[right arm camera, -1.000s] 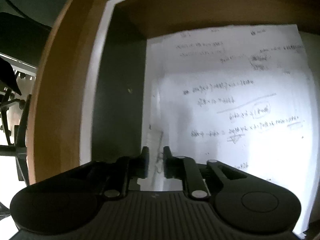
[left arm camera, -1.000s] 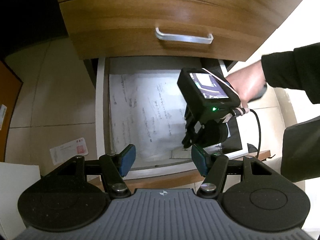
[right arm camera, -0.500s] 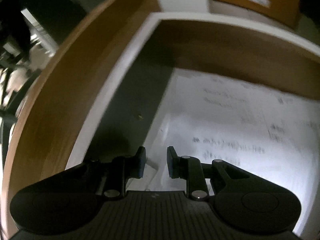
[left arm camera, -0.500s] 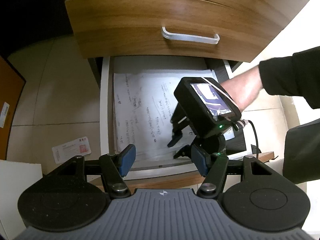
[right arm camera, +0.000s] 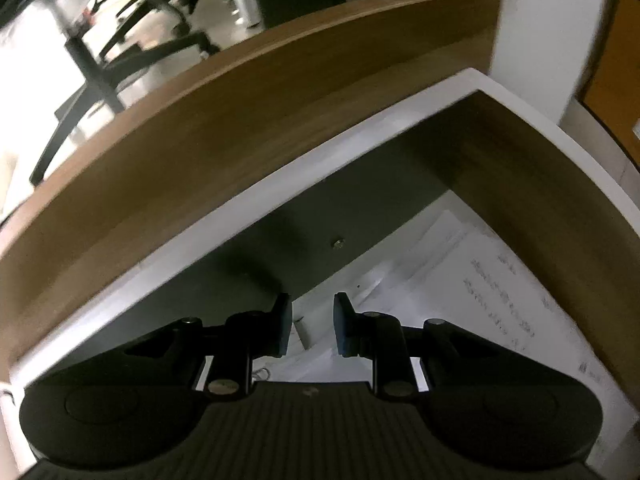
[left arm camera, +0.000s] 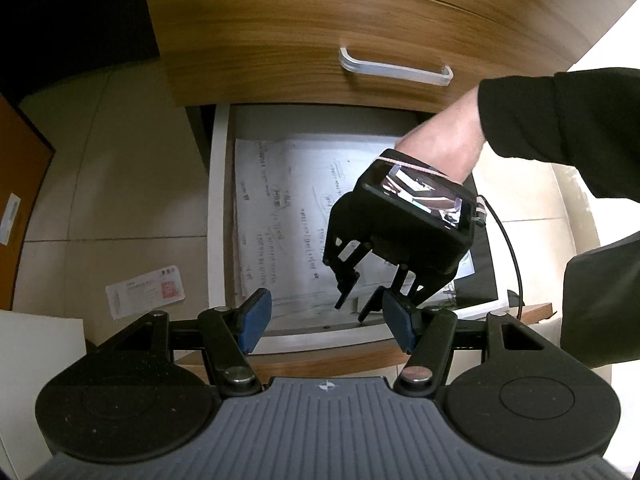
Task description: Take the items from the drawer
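The open drawer (left arm camera: 219,208) lies at centre, lined with handwritten papers (left arm camera: 288,216), below a closed wooden drawer front with a metal handle (left arm camera: 394,68) at twelve o'clock. The right gripper (left arm camera: 354,300), held by a hand (left arm camera: 440,148) reaching in from two o'clock, points down into the drawer, its jaws slightly parted with nothing between them. The left gripper (left arm camera: 326,322) sits at six o'clock, blue pads wide apart and empty; a paper slip (left arm camera: 146,290) lies on the floor at eight o'clock.
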`<action>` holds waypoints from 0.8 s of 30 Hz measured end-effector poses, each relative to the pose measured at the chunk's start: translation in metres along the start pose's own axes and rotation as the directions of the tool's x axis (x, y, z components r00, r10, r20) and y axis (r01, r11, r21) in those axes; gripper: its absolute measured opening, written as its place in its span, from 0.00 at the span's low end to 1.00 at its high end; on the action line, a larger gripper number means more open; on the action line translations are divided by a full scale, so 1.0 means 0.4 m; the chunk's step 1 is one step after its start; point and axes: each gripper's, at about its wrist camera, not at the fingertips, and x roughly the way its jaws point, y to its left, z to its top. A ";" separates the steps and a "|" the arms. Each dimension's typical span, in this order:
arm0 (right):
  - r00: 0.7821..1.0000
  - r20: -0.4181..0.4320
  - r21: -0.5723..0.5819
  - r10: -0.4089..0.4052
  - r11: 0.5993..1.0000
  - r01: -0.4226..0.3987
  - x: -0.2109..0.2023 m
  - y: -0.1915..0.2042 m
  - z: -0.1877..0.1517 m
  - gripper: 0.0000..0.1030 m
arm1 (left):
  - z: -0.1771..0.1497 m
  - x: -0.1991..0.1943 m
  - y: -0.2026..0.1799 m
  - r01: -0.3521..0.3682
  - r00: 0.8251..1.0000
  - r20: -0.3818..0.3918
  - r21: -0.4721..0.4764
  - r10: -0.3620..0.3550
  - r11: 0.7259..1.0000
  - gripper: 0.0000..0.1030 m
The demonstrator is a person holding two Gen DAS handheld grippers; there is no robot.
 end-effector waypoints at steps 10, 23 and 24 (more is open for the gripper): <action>0.996 -0.042 -0.051 -0.074 0.996 0.072 0.015 0.047 -0.015 0.27 | 0.005 -0.017 0.004 0.014 1.000 0.018 -0.007 -0.014 1.000 0.62; 0.966 -0.168 0.357 -0.199 0.901 0.248 -0.040 0.052 -0.059 0.38 | 0.021 -0.025 -0.007 0.011 0.999 0.043 0.010 -0.011 1.000 0.62; 0.966 -0.165 0.432 -0.198 0.866 0.251 -0.054 0.049 -0.067 0.38 | 0.024 -0.029 -0.006 0.011 0.999 0.049 0.009 -0.012 1.000 0.62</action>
